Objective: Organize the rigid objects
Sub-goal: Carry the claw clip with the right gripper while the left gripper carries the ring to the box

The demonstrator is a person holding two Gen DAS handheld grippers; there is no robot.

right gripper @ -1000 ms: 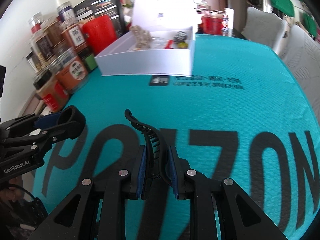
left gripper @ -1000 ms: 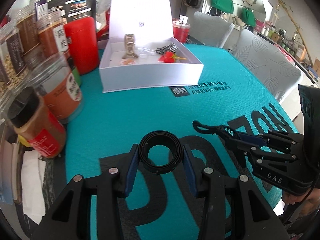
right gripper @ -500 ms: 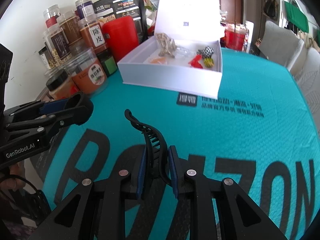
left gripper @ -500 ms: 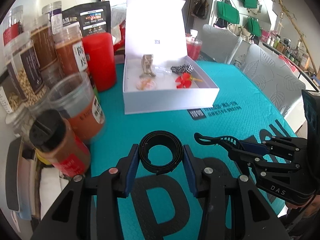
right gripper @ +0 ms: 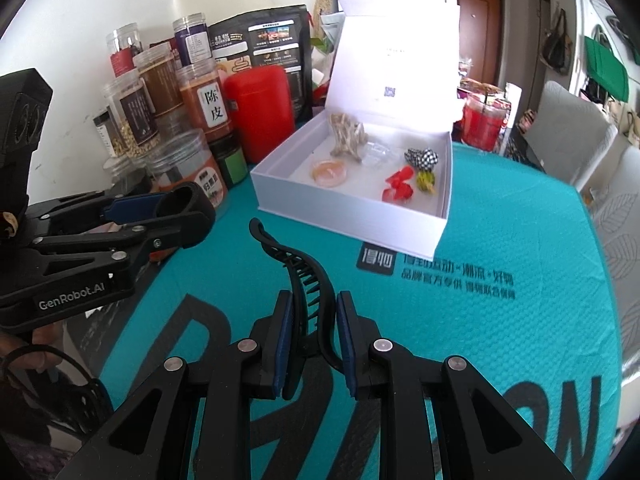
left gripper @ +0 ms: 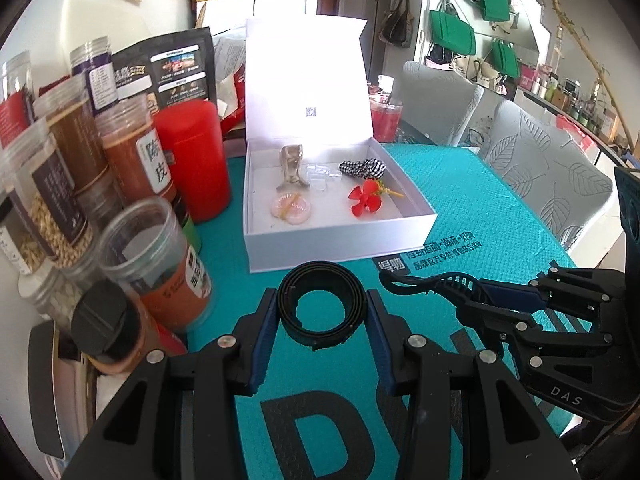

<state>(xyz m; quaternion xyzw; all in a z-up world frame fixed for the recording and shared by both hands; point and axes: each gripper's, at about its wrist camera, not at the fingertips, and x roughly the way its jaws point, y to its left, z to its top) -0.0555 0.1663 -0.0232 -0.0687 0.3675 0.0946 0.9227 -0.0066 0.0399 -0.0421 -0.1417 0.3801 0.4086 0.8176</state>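
Both tongs are angled downward over the teal worktop [left gripper: 480, 208], short of the open white box [left gripper: 336, 244]. The left tongs [left gripper: 322, 316] are clamped on a black coiled band [left gripper: 322, 308], held off the worktop just before the box's front wall. The right tongs [right gripper: 312, 332] are closed on a black hair claw clip [right gripper: 308, 276]. Fingers [right gripper: 36, 340] of the person's left hand beneath the left tongs are shown only in the right wrist view; green bags [left gripper: 452, 32] hung beyond the box are clearest in the left wrist view.

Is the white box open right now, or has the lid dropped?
Open. The white box has its lid standing upright behind the tray, and the hair accessories inside show.
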